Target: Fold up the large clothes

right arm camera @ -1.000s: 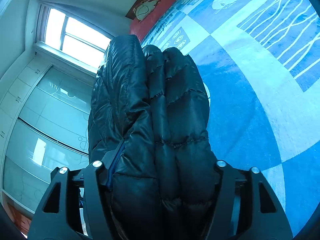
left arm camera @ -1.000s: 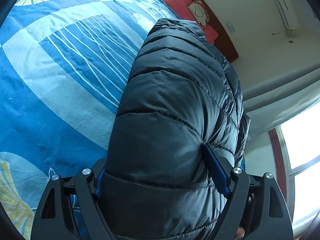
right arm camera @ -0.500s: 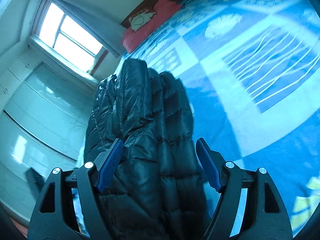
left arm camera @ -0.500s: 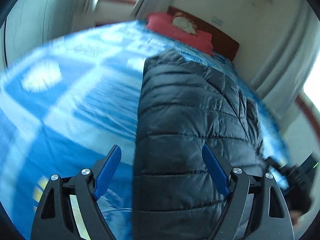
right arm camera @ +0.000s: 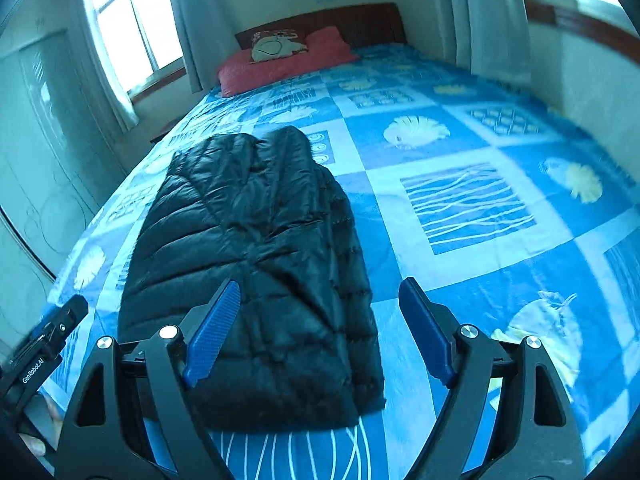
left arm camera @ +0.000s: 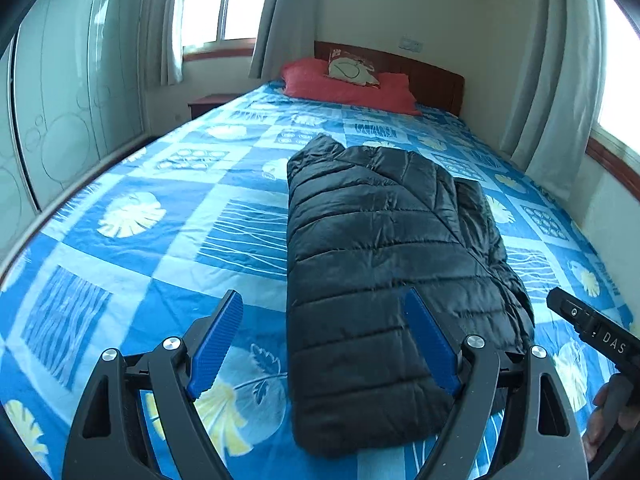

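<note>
A black quilted puffer jacket point(left arm camera: 380, 264) lies folded into a long narrow bundle on the blue patterned bedspread point(left arm camera: 168, 216). My left gripper point(left arm camera: 326, 340) hovers open above the jacket's near end, blue pads apart and touching nothing. In the right wrist view the same jacket point(right arm camera: 248, 248) lies lower left. My right gripper point(right arm camera: 320, 328) is above its near right edge, jaws still opening, with nothing pressed between the pads. The other gripper's body point(left arm camera: 592, 332) shows at the right edge of the left wrist view, held by a hand point(left arm camera: 604, 420).
Red pillows point(left arm camera: 348, 84) and a small cushion point(left arm camera: 352, 68) lie at the wooden headboard point(left arm camera: 432, 76). A wardrobe point(left arm camera: 60, 112) lines the left wall past the bed edge. Windows with curtains point(left arm camera: 280, 20) stand behind and to the right. A nightstand point(left arm camera: 208, 102) sits by the bed's far left corner.
Both grippers let go of the jacket, opened, rose and drew back. The jacket, held up before, now lies flat on the bed. Both views rolled upright.
</note>
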The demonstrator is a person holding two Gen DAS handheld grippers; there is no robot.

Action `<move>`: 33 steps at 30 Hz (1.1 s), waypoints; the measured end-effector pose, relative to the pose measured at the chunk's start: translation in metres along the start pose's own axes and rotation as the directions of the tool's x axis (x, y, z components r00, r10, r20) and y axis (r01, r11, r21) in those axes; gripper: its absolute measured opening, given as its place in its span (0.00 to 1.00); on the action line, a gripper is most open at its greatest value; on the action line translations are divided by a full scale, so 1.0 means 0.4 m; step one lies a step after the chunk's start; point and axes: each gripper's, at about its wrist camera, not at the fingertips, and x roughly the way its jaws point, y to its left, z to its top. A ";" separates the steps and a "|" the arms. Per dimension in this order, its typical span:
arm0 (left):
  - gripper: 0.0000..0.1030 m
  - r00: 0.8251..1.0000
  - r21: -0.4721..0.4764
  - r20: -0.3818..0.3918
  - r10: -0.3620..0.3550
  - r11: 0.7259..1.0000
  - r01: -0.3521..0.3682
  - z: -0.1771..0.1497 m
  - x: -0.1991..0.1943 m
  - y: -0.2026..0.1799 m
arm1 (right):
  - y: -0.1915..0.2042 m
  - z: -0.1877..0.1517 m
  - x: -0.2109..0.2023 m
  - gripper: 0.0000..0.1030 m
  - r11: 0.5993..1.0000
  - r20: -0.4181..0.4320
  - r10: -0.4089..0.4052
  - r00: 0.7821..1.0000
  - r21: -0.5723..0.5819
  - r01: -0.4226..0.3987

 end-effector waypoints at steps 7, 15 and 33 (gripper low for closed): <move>0.79 1.000 0.021 0.028 0.005 1.000 -0.005 -0.004 -0.085 -0.015 | 0.074 -0.010 -0.082 0.85 0.992 0.080 -0.057 0.995 -0.110 0.066; 0.80 1.000 0.020 0.029 0.004 1.000 -0.004 -0.023 -0.115 -0.024 | 0.098 -0.037 -0.123 0.85 0.987 0.098 -0.054 0.994 -0.144 0.067; 0.80 0.999 0.034 0.041 0.004 0.999 -0.005 -0.032 -0.139 -0.038 | 0.102 -0.054 -0.142 0.85 0.986 0.104 -0.058 0.993 -0.151 0.073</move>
